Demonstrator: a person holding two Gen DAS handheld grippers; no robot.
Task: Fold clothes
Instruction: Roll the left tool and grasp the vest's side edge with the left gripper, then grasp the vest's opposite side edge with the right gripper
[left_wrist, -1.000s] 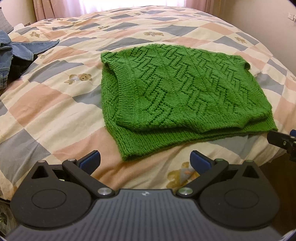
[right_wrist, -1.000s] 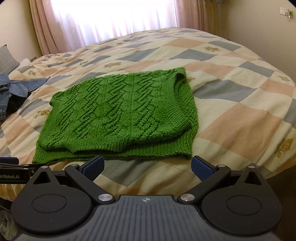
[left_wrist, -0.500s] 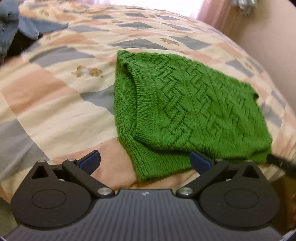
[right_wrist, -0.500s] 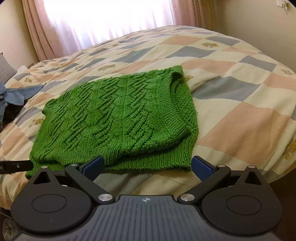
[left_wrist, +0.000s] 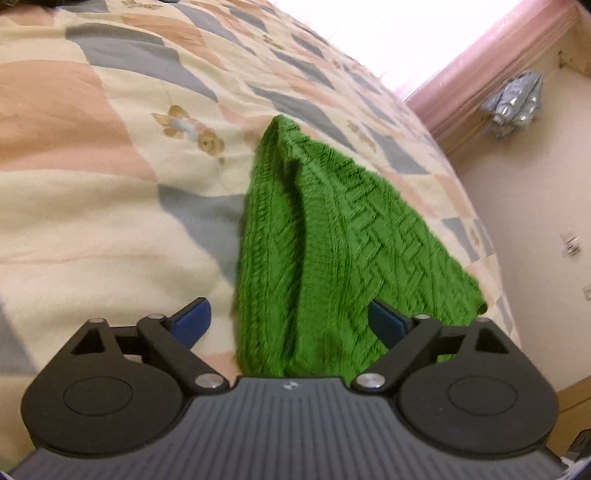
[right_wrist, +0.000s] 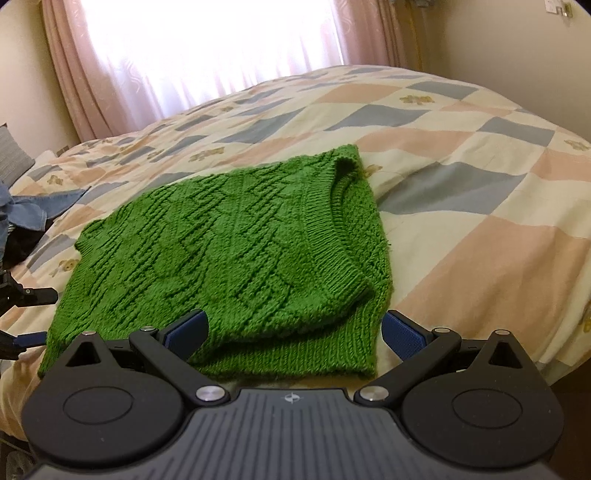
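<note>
A green knitted sweater (right_wrist: 236, 258) lies folded in half on a patchwork quilt (right_wrist: 480, 258) that covers a bed, close to the quilt's near edge. Its upper layer ends a little short of the lower one, so a ribbed hem band shows along the side nearest the cameras, and the ribbed neckline curves at the sweater's right end. The right gripper (right_wrist: 293, 334) sits just short of that near hem, fingers spread wide and holding nothing. The left gripper (left_wrist: 288, 321) is at the sweater's left end, tilted, also spread wide and empty, with the green knit running between its fingers. A heap of blue denim clothing (right_wrist: 22, 210) rests well to the left of the sweater. The knit looks thick, soft and floppy, fairly light, with a textured grip rather than a slippery one; it would likely sag and stretch if lifted by one point. The two near corners, pinched through both layers at the hem, seem the best places to hold.
</note>
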